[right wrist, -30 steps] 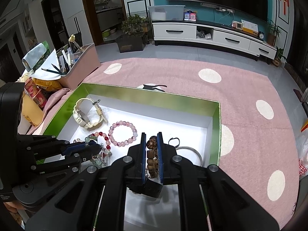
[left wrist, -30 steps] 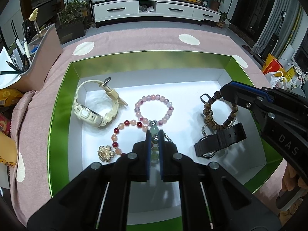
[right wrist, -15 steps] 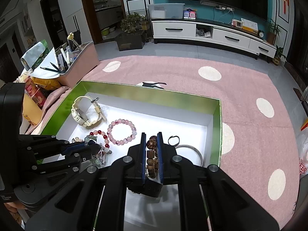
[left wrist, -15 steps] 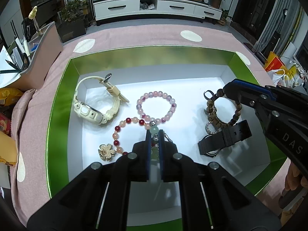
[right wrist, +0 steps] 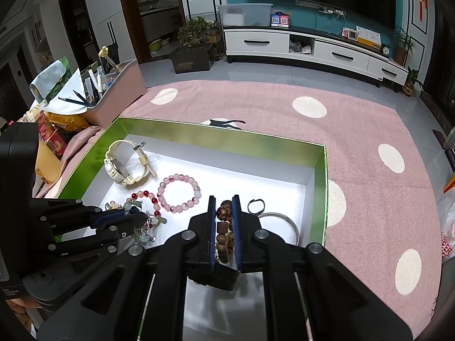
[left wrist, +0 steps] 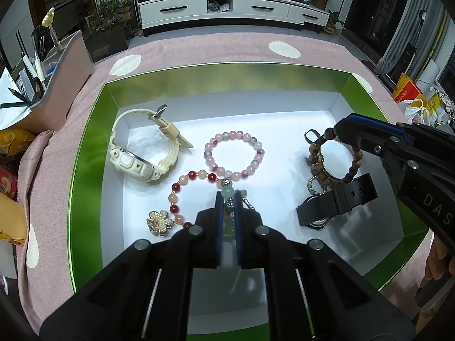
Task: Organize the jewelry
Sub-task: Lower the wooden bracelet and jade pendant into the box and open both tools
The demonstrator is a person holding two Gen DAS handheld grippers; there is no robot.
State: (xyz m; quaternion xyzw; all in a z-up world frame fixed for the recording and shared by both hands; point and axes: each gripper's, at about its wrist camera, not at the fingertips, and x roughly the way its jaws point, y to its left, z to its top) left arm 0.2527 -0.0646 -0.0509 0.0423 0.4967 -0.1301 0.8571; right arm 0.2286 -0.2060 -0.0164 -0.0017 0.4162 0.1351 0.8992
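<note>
My left gripper (left wrist: pixel 229 199) is clamped on the red-and-pink bead bracelet (left wrist: pixel 182 183) inside the green box (left wrist: pixel 85 147). My right gripper (right wrist: pixel 224 207) is clamped on the wooden bead bracelet (right wrist: pixel 222 227).

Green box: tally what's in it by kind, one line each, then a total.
Watches: 2, cream and black
Bead bracelets: 3, pink, red-and-peach, wooden
Bangles: 1, silver
Brooches: 1, gold flower
Small rings: 2, black, crystal
Total: 9

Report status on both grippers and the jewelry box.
Left gripper shut on red-and-peach bead bracelet. Right gripper shut on wooden bead bracelet. Both over green box. Black watch crowds the wooden beads.
</note>
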